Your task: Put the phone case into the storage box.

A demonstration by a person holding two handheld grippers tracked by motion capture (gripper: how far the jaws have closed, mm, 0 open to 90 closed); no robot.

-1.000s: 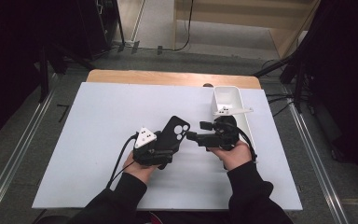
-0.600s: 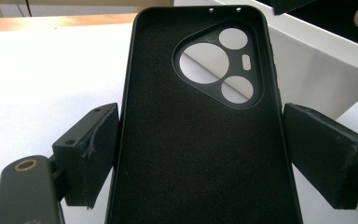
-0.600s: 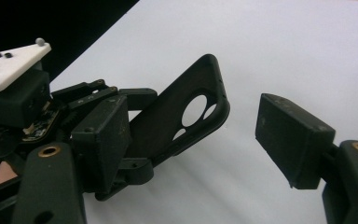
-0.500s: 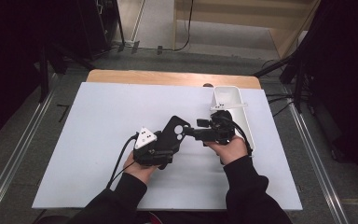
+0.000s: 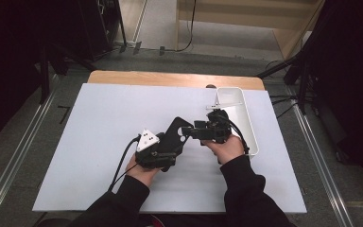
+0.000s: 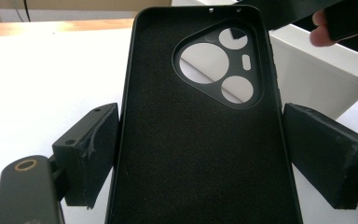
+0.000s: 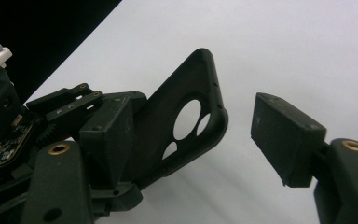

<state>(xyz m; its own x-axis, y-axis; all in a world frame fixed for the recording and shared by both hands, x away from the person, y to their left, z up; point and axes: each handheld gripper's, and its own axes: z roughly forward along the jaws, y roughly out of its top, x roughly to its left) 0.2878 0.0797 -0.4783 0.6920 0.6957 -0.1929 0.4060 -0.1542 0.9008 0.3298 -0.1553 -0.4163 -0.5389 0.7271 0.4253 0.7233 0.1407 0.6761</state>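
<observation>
Showing phone case (image 6: 200,154) — black (matte)

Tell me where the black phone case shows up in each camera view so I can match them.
High view: the case sits centre, tilted up between the two hands, held at its lower end by the left gripper.
Left gripper view: it fills the middle, inner side facing the camera, clamped between the jaws.
Right gripper view: left of centre, seen edge-on, its top between the right gripper jaws, untouched on the right.
Shared landmark: the camera cutout near the case's top.
</observation>
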